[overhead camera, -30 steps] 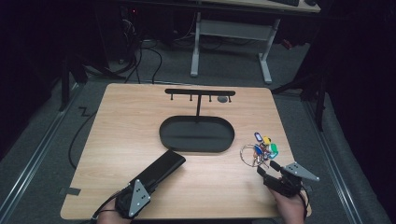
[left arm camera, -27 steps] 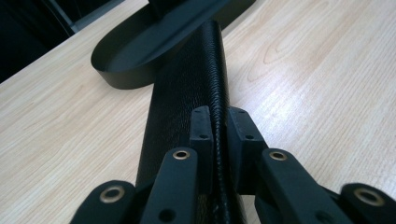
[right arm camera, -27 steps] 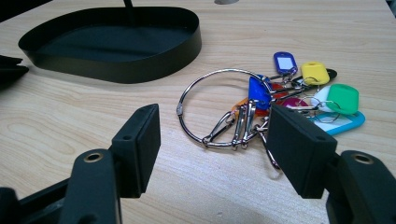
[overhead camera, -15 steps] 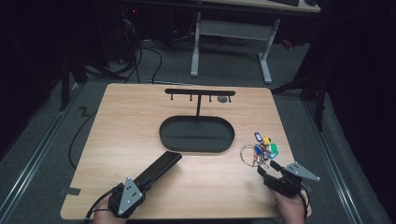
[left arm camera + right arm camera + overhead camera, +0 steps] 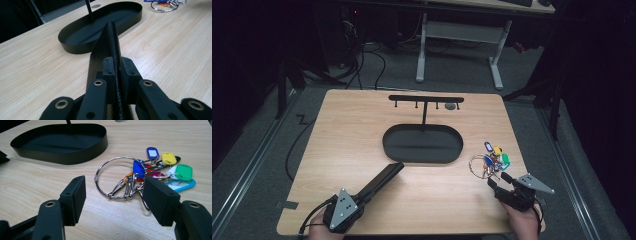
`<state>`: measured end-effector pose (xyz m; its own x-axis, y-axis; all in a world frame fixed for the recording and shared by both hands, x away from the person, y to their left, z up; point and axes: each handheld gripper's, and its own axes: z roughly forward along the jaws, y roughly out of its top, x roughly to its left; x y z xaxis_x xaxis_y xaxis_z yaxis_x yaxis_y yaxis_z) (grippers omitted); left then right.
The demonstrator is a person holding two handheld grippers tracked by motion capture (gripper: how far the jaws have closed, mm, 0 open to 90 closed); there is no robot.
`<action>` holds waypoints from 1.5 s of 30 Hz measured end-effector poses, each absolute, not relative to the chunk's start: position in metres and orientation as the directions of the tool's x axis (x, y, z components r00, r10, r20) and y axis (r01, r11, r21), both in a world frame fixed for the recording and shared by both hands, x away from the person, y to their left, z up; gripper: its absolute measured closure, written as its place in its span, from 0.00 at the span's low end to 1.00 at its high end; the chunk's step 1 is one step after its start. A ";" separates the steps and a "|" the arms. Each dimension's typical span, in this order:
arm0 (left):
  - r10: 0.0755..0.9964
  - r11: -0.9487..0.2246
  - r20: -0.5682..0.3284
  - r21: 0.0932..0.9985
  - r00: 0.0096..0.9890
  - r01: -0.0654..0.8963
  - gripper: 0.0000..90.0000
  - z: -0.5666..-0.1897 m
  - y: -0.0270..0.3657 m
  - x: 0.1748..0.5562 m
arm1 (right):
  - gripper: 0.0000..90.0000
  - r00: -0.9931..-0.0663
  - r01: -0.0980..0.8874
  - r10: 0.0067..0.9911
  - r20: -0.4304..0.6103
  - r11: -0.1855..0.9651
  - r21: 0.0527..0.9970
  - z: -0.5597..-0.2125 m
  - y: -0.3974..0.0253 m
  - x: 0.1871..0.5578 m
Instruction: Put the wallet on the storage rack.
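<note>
One black tray [image 5: 422, 144] w/ hook stand [image 5: 425, 99] mid-frame on counter [image 5: 352, 130]; one key ring [image 5: 490, 162] right of it. Left tool [image 5: 116, 75] clamps one black case [image 5: 379, 182], lower left. Right tool [image 5: 113, 195] gapes wide, lower right, key ring just ahead of its tips.

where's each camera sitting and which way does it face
High view: above the person's side, looking forward and down at the table; both hands enter at the bottom.
Left gripper view: rides the left tongs, shut on a black case.
Right gripper view: rides the right tongs, open before the key ring.
All share the black tray.
</note>
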<state>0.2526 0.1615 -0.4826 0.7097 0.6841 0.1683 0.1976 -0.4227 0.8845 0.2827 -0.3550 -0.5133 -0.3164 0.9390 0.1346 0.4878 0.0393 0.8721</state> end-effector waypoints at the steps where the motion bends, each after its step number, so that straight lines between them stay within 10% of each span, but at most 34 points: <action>1: 0.689 -0.414 0.162 0.888 0.706 0.200 0.92 -0.482 0.163 0.253 | 0.40 -0.316 0.488 0.939 0.135 0.039 0.872 -0.513 -0.355 0.283; 33: 0.790 -0.169 -0.066 0.932 0.609 0.320 0.89 -0.488 0.222 0.275 | 0.40 -0.322 0.496 0.937 0.136 0.044 0.867 -0.515 -0.354 0.284; 45: 0.798 -0.223 -0.019 0.919 0.602 0.324 0.74 -0.493 0.217 0.276 | 0.40 -0.322 0.504 0.936 0.142 0.042 0.863 -0.517 -0.353 0.285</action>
<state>0.2763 0.2172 -0.4927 0.6022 0.7981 -0.0190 0.3244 -0.2229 0.9193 0.2850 -0.3532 -0.5165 -0.3216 0.9362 0.1418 0.5036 0.0423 0.8629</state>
